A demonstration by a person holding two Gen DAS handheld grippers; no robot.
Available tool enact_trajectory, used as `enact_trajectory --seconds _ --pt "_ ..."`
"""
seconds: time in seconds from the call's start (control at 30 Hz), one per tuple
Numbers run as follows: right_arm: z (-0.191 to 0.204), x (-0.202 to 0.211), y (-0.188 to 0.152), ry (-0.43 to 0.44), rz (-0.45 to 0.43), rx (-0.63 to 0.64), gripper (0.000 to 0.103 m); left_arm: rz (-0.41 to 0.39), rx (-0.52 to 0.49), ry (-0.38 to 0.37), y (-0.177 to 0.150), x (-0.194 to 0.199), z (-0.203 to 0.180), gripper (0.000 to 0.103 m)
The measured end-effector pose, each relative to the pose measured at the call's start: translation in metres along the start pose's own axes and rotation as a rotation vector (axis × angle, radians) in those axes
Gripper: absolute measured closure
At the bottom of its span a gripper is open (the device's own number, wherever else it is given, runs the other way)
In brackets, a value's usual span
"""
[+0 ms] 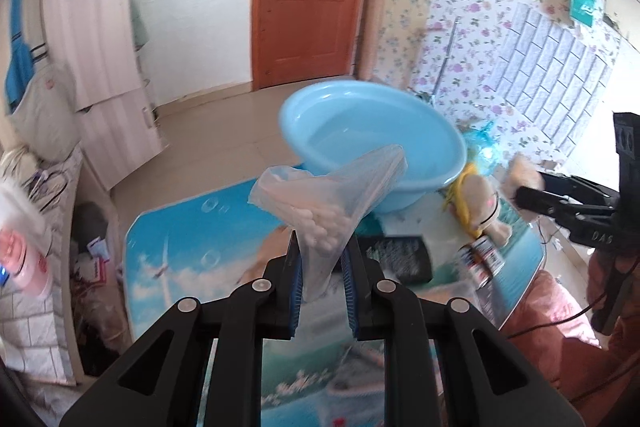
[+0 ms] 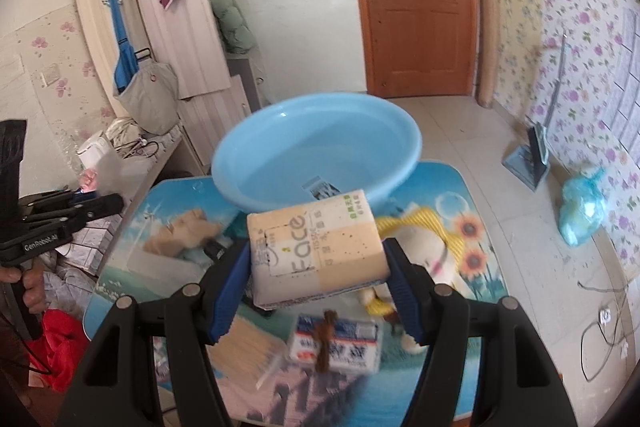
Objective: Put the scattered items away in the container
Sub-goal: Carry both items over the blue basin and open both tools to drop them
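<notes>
2 tools clamp loads: left [image 1: 320,259] bag [image 1: 332,195], right [image 2: 316,267] tissue pack [image 2: 316,239], before basin [image 2: 316,151].

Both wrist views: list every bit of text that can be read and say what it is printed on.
"Face": tissue pack held in the right gripper; its smaller print is unreadable.
"GenRobot.AI": body of the left gripper.
"DAS": body of the right gripper, partly cut off.
Blue-and-white packet and can: print too blurred.
</notes>
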State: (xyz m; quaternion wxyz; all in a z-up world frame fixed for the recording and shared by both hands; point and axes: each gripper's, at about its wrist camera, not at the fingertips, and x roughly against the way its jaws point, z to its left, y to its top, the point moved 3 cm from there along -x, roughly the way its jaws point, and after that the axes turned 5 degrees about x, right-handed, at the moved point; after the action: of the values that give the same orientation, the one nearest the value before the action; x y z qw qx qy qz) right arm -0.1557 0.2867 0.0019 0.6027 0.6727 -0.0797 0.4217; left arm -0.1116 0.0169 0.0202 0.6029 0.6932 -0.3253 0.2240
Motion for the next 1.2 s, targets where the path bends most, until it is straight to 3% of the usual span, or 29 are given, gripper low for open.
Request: enact_trajectory --seconds 0.63,0.87,0.93,1.0,1.2 --pt "-0.016 -0.074 0.036 0.033 0.047 0.017 0.038 0.103 -0.097 -0.072 0.057 -0.111 -0.043 0.085" --pt "-0.018 -0.084 0.035 0.036 0.056 0.004 0.037 0.117 -0.108 -0.087 0.054 -0.116 -0.04 0.057" --pt "-0.017 -0.085 0.037 0.029 0.059 -0.001 0.037 0.111 -0.108 -0.103 0.056 -0.113 -0.04 0.043" --pt "-0.016 -0.086 0.037 0.026 0.069 -0.002 0.037 0.084 -0.11 -0.068 0.058 -0.107 -0.04 0.018" --pt "-0.009 -0.078 0.04 0.004 0.048 0.005 0.034 0.031 -0.068 -0.026 0.06 -0.088 -0.032 0.001"
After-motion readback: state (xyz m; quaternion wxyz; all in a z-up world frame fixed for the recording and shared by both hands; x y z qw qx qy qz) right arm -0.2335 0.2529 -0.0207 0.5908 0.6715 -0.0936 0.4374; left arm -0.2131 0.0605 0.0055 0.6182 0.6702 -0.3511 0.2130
